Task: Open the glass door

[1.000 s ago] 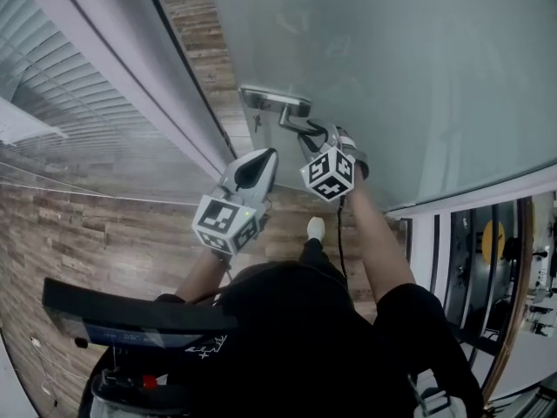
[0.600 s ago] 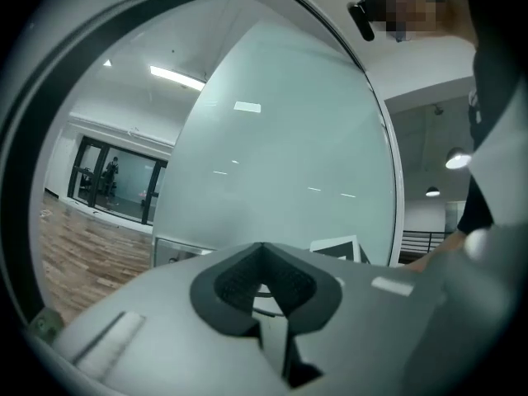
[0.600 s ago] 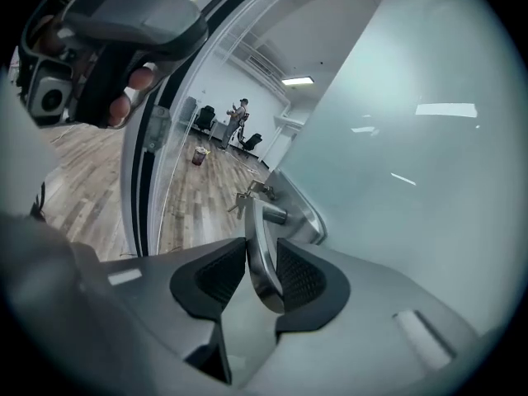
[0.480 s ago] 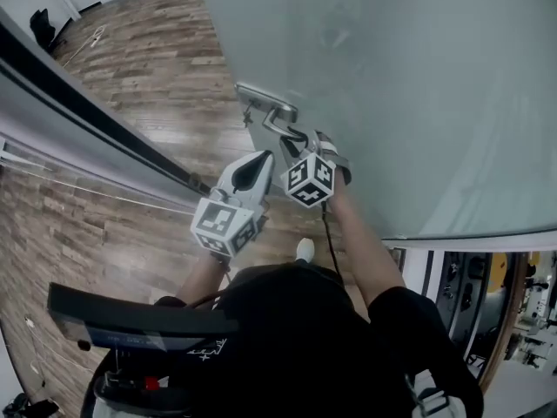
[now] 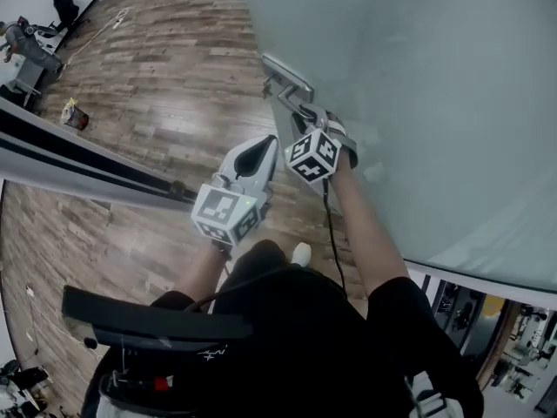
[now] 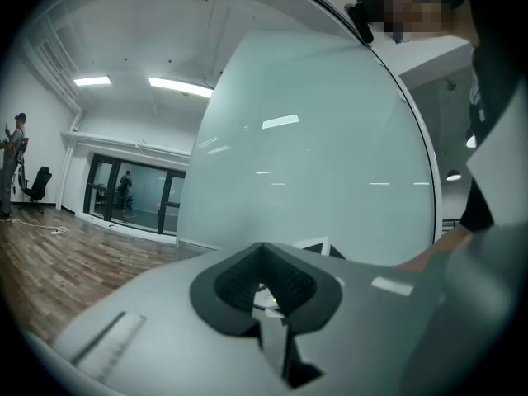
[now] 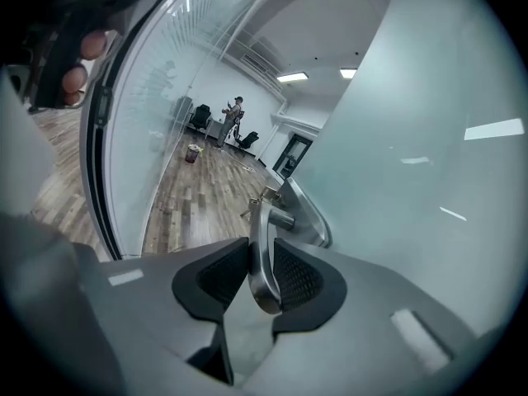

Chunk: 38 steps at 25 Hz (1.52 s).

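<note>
Right gripper view: fingers (image 7: 221, 277) just closing on handle (image 7: 262, 258) (head view hides grip).

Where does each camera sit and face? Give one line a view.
Head view: on the head, steeply down on glass door, handle; shows left arm, right arm, left gripper, right gripper.
Left gripper view: on left gripper, facing the door; own fingers, dark shirt.
Right gripper view: on right gripper, along fingers that have just been closing on the handle.
Shared: handle, in head and right gripper views.
</note>
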Motion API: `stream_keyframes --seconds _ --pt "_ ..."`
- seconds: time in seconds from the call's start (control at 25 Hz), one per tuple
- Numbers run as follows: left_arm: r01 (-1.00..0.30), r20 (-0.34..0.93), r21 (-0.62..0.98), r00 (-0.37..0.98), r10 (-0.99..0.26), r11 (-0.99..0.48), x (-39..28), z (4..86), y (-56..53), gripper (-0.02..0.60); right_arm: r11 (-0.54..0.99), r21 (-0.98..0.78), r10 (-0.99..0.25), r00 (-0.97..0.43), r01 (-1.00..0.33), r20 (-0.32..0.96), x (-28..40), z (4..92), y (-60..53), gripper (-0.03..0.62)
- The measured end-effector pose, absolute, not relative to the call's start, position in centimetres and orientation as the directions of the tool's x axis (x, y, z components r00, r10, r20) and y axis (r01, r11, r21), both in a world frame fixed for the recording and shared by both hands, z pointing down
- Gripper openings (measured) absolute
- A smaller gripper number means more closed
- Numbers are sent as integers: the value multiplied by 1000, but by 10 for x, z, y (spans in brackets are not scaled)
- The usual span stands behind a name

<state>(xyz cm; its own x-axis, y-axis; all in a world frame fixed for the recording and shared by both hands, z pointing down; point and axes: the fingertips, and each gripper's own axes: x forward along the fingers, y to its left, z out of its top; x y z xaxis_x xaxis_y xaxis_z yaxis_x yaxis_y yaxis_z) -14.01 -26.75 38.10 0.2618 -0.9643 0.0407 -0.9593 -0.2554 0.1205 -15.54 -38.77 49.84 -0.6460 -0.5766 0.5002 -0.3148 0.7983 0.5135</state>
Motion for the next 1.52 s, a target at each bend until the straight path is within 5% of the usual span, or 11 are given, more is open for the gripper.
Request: stream_keyframes --seconds 1.16,1.52 --pt "-803 -28 223 562 -827 -553 -112 411 -458 0 646 499 -745 -336 -577 577 -44 520 -601 78" --pt "-791 27 236 586 -810 -565 -44 397 -521 0 577 469 -765 -240 -668 598 61 501 -697 75"
